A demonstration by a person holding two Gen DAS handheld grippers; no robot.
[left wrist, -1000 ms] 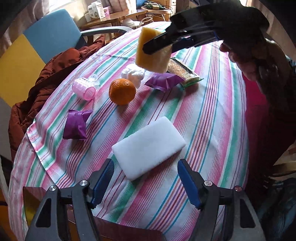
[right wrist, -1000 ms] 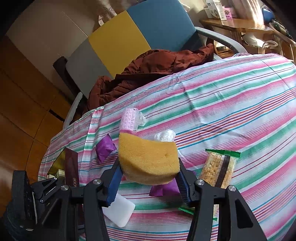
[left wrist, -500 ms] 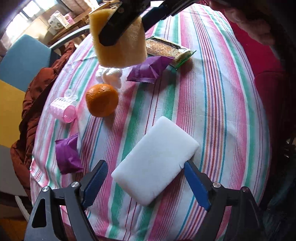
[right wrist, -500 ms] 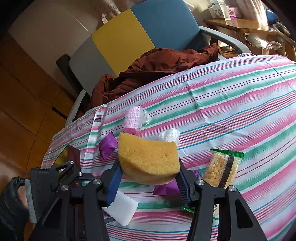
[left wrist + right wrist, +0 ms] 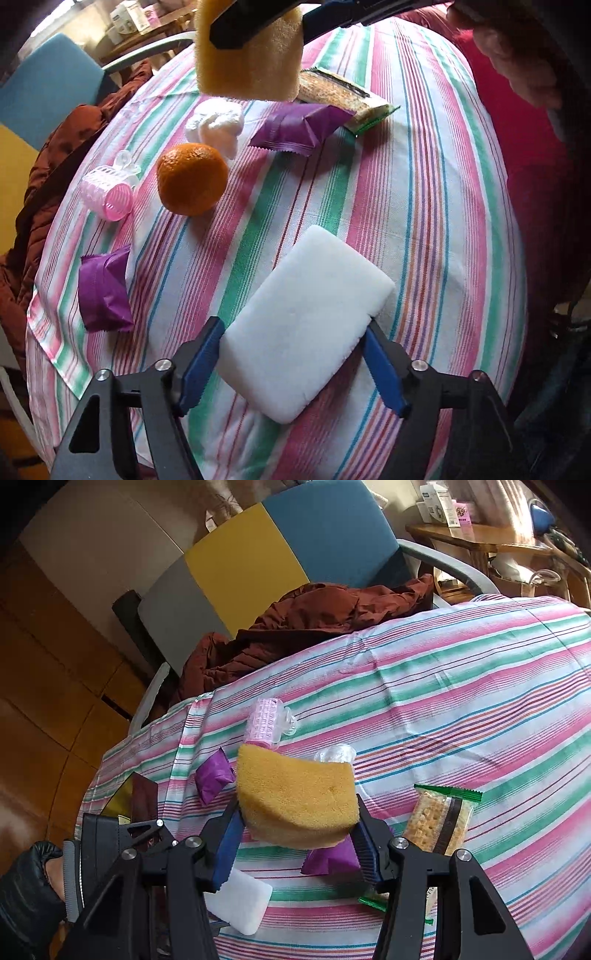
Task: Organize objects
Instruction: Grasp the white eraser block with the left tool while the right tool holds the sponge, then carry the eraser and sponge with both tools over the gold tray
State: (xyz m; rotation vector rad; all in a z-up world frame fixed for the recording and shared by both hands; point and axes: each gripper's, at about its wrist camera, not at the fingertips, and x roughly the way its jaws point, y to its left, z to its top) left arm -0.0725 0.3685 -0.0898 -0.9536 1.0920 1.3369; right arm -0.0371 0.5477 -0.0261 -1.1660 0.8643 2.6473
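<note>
While our right gripper clamps the yellow sponge aloft, our left gripper's 2 jaws stand apart, straddling the white sponge to grasp it.

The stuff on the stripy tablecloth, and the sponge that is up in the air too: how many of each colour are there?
Purple: 2, one packet and another packet
White: 2, the sponge block and the crumpled wad
Orange: 1, the fruit
Pink: 1, the hair roller
Yellow: 1, the sponge held in the right gripper
Green-edged: 1, the cracker packet
Total: 8
</note>
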